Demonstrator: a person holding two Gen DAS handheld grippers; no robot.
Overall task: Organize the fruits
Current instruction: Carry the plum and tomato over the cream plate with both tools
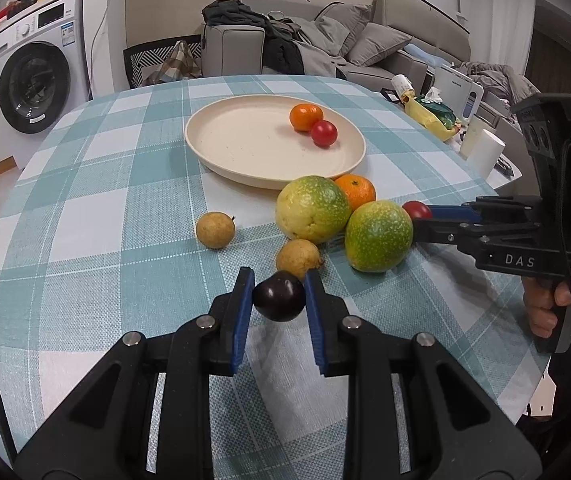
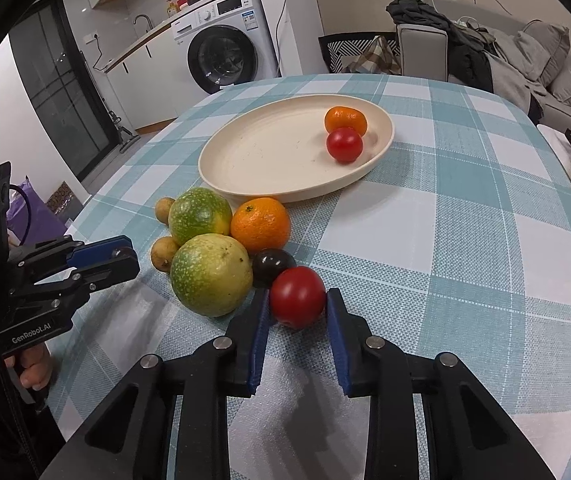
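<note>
Bkgd: washing machine [image 1: 33,84] w/ clutter on top, grey sofa [image 1: 365,52] w/ clothes, yellow bag [image 1: 429,118].

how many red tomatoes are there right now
2: one tomato on the plate beside an orange, at; the other tomato gripped by the right gripper.

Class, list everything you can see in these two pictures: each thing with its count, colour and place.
plate: 1, cream, mid-table
mandarin: 2, orange; one on the plate, one on the cloth beside it
tomato: 2, red; one on the plate, one gripped
large fruit: 2, green-yellow, near the plate
small fruit: 2, tan, on the cloth
dark fruit: 2, purple-black; one gripped, one beside the gripped tomato
tablecloth: 1, teal-white check
washing machine: 1, white, background
left tongs: black-blue, shut on dark fruit
right tongs: black-blue, shut on tomato
</note>
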